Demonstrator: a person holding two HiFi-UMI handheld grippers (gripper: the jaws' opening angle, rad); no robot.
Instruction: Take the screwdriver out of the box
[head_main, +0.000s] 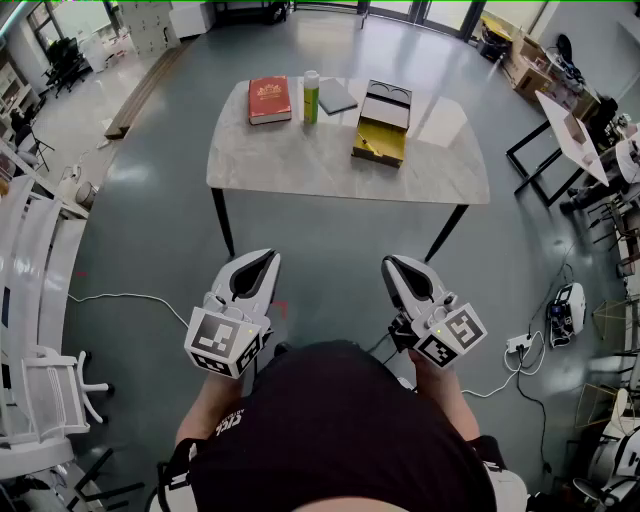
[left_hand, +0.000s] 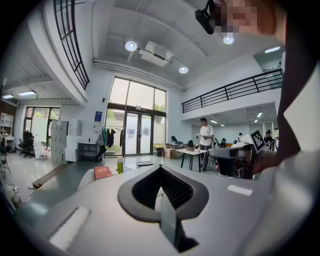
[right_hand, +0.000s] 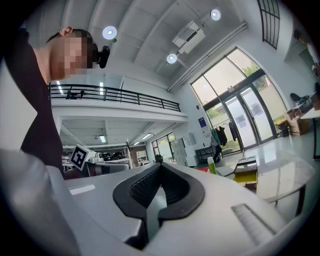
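The open box (head_main: 380, 143) is yellow inside, with its black lid (head_main: 387, 105) tipped back, and stands on the right half of the pale table (head_main: 300, 160). Something small lies in it, too small to make out as a screwdriver. My left gripper (head_main: 268, 255) and right gripper (head_main: 388, 262) are held close to my body, well short of the table, both pointing toward it. Each has its jaws shut with nothing between them. In the right gripper view the yellow box (right_hand: 246, 176) shows far ahead beyond the closed tips (right_hand: 161, 165). The left gripper (left_hand: 160, 167) also faces the table.
A red book (head_main: 269, 99), a green bottle (head_main: 311, 97) and a grey notebook (head_main: 336, 96) lie on the table's far side. Cables and a power strip (head_main: 518, 343) lie on the floor at right. White chairs (head_main: 40, 390) stand at left, black frames (head_main: 545, 150) at right.
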